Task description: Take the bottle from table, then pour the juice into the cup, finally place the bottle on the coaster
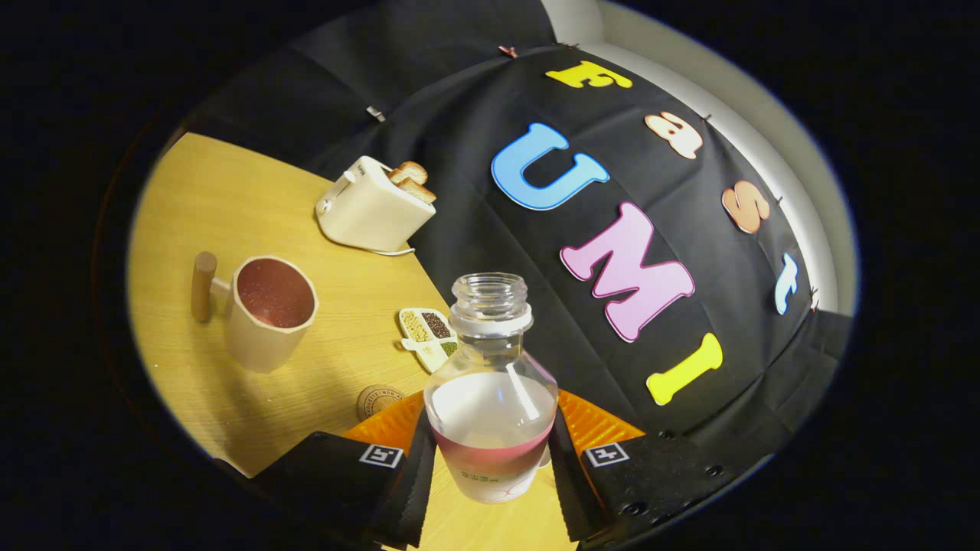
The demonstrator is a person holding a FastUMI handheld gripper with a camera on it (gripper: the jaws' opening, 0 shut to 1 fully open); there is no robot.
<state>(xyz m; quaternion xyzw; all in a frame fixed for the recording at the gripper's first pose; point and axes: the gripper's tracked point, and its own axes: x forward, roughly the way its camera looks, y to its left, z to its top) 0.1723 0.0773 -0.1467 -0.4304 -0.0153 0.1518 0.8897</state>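
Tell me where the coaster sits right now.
In the gripper view, the coaster lies flat on the table, just ahead of the gripper holding the bottle, between cup and fingers.

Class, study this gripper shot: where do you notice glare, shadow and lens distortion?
Gripper view: a bright glare streak runs down the bottle, held between the closed gripper; the cup casts a soft shadow on the table toward the fingers; the fisheye bends the table edge and tilts the toaster.
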